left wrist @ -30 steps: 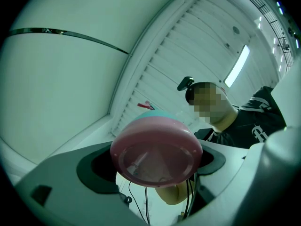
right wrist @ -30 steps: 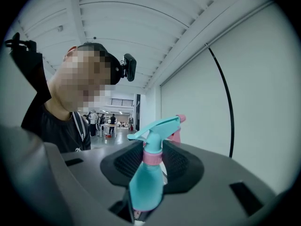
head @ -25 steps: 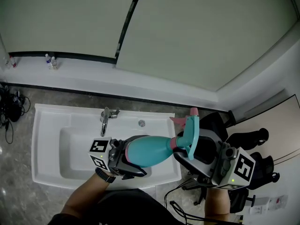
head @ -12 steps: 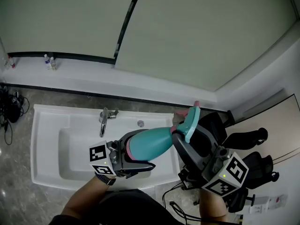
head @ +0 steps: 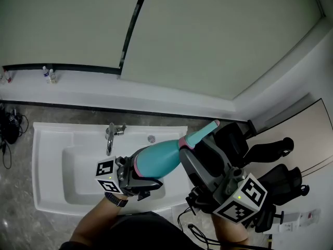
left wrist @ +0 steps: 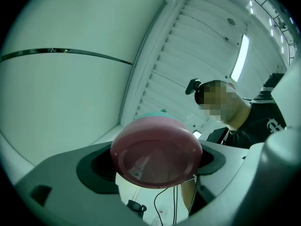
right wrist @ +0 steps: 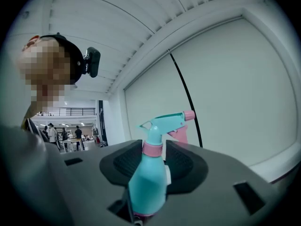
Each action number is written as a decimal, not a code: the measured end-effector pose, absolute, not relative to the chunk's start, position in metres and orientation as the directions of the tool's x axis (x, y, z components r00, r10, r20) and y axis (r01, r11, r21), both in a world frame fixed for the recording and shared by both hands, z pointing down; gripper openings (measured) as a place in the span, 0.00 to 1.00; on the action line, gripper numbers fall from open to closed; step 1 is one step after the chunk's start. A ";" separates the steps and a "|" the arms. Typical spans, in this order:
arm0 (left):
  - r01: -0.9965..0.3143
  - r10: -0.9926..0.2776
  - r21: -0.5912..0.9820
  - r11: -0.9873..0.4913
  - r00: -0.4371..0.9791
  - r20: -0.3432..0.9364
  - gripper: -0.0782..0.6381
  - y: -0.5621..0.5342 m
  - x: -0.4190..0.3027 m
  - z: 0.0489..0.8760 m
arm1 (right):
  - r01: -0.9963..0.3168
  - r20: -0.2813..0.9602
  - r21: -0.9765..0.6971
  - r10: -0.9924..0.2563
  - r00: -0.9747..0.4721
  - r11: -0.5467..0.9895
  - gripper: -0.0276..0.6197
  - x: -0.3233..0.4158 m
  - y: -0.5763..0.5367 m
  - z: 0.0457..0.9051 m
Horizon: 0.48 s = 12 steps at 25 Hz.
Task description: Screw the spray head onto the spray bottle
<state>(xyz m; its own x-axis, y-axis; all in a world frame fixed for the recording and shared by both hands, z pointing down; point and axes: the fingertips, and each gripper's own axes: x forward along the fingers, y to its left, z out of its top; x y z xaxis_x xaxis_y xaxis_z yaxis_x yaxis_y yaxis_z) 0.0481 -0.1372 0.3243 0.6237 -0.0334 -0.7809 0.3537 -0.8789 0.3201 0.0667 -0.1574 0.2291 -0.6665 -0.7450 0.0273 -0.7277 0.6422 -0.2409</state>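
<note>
**A:** Which step is this?

**B:** The screwing itself, I'd judge. The left gripper [left wrist: 155, 157] is clamped on the pink base of the bottle [head: 156, 158]. It holds the bottle slanted in the lower middle of the head view, over the right end of the sink [head: 47, 155], with the nozzle toward the upper right.

**A:** And the right gripper [right wrist: 154, 157]?

**B:** Its jaws are closed on the pink collar [right wrist: 153, 148] of the head [right wrist: 164, 122], one pad on each side. The head already sits on the neck, and the collar meets the teal shoulder. How tight the thread is, I cannot tell.

**A:** What does the next move call for?

**B:** Probably more turning of the collar while the left gripper stops the base from spinning. The head should stay in line with the neck so the thread does not cross. If the wrist runs out of turn, the right jaws would have to let go and take a fresh hold.

**A:** Any brand or label to read?

**B:** None on the bottle, which is plain teal and pink. The cubes [head: 242, 197] carry only black-and-white square markers, no words. A slip at the lower right of the head view is too small to read
</note>
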 end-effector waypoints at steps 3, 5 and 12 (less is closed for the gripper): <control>0.405 -0.016 0.309 -0.861 0.584 -0.812 0.75 -0.136 0.045 0.319 | -0.717 0.023 -0.232 -0.733 -0.680 0.658 0.25 0.067 -0.151 0.224; 0.442 -0.011 0.302 -0.845 0.549 -0.836 0.75 -0.136 0.040 0.316 | -0.713 0.027 -0.231 -0.728 -0.685 0.662 0.25 0.065 -0.147 0.222; 0.513 0.060 0.242 -0.823 0.502 -0.863 0.75 -0.127 0.029 0.309 | -0.643 -0.080 -0.147 -0.657 -0.750 0.752 0.25 0.080 -0.115 0.190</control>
<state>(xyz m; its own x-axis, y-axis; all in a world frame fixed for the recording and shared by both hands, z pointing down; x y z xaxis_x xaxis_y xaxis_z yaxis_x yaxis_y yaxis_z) 0.0295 -0.1268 0.3089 0.5022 0.0595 -0.8627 0.5134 -0.8233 0.2421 0.0803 -0.1147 0.1899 -0.7497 -0.6569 -0.0801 -0.6430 0.7517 -0.1466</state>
